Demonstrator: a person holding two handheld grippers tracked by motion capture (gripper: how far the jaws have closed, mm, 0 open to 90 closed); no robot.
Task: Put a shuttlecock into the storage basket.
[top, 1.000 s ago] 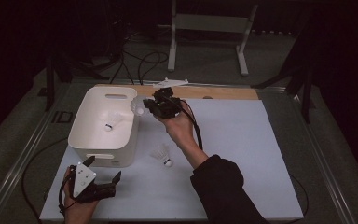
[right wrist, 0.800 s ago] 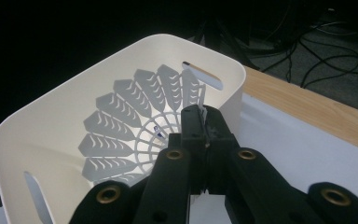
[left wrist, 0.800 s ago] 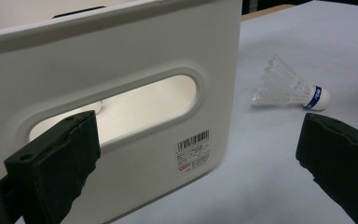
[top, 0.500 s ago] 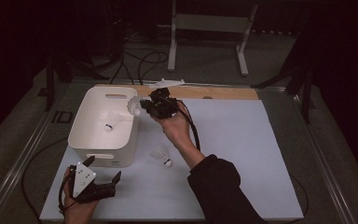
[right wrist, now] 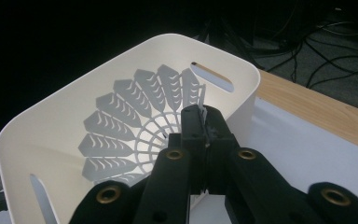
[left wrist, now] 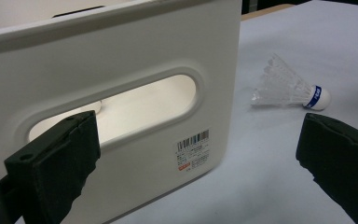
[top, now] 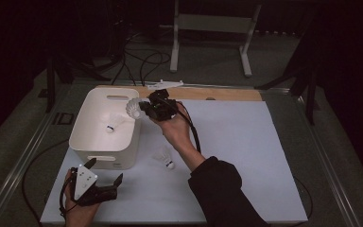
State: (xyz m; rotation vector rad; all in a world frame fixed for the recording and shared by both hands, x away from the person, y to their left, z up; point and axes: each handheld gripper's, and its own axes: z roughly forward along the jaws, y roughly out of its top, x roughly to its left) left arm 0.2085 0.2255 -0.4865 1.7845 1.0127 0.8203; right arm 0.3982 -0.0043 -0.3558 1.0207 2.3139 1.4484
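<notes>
The right tongs [top: 144,109], black and held in the person's right hand [top: 172,127], are pressed together on the edge of a white plastic feathered shuttlecock [top: 133,109], pinching its skirt. In the right gripper view the tongs [right wrist: 204,140] clamp a thin slice of that shuttlecock [right wrist: 135,126], whose fanned skirt spreads out in front of the camera. The held shuttlecock hangs just above the right rim of a white rounded plastic bin [top: 87,137] with slotted handles.

Inside the bin lies a second white shuttlecock with a blue-banded cork [top: 115,125], on the bin's floor.

The left tongs [top: 105,172], black with a grey three-cornered plate on top, sit in the person's left hand [top: 78,210] near the bin's front wall. Their jaws are spread wide with nothing between them. In the left gripper view they face the bin's [left wrist: 121,60] front handle slot and barcode label [left wrist: 192,149].

A third clear-white shuttlecock with a blue band [top: 165,158] lies on its side on the white tabletop [top: 246,156], just right of the bin's front corner; the left gripper view shows it [left wrist: 291,91] too.
</notes>
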